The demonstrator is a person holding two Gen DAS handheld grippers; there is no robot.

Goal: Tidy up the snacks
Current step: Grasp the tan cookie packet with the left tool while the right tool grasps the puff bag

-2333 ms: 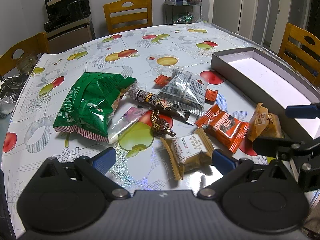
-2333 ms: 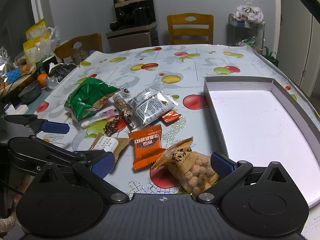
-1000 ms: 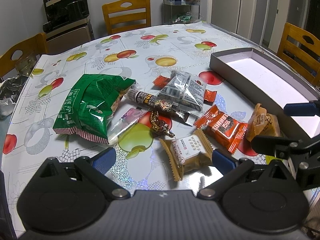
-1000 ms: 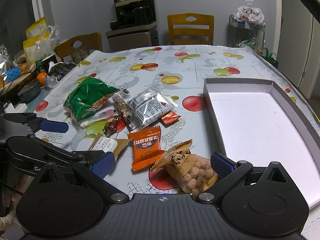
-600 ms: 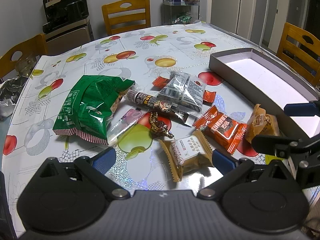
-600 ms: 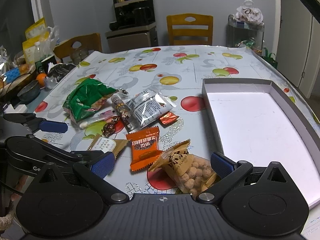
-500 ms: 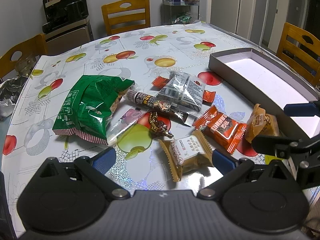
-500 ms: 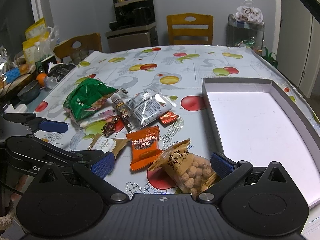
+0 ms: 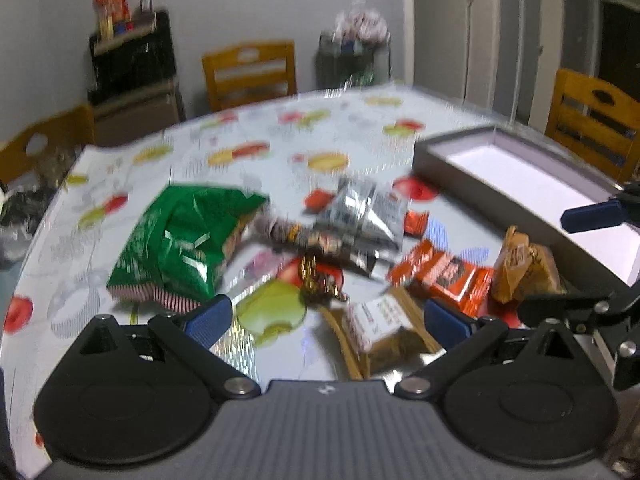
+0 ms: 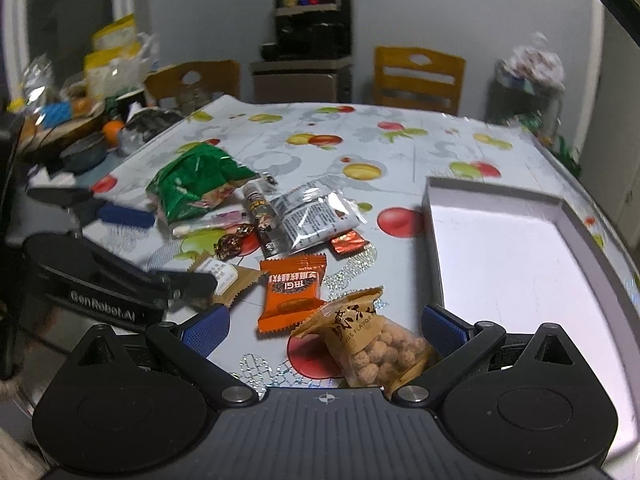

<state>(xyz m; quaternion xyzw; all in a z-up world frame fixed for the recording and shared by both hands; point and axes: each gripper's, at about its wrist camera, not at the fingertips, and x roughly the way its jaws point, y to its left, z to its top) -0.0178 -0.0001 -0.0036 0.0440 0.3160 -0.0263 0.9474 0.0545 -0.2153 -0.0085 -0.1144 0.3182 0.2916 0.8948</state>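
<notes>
Several snacks lie on the fruit-print tablecloth. A green bag (image 9: pixel 184 240) (image 10: pixel 196 180) lies at the left, a silver pouch (image 9: pixel 364 208) (image 10: pixel 312 216) in the middle. An orange packet (image 9: pixel 444 272) (image 10: pixel 290 288), a tan biscuit packet (image 9: pixel 380 324) (image 10: pixel 224 276) and a brown bag of puffed balls (image 9: pixel 520 268) (image 10: pixel 368 340) lie nearest. An empty grey box (image 9: pixel 516 176) (image 10: pixel 516 248) sits at the right. My left gripper (image 9: pixel 326 320) is open, the biscuit packet between its fingers. My right gripper (image 10: pixel 324 328) is open around the brown bag.
Wooden chairs (image 9: pixel 250 72) (image 10: pixel 420 74) stand around the table. A black appliance on a cabinet (image 10: pixel 312 36) is at the back wall. A side surface with bowls and bags (image 10: pixel 72 120) is cluttered at far left. The table edge (image 10: pixel 560 160) runs behind the box.
Both grippers have moved forward and lower towards the snacks; the views are blurred by motion. The right view has swung to the left. No snack has moved.
</notes>
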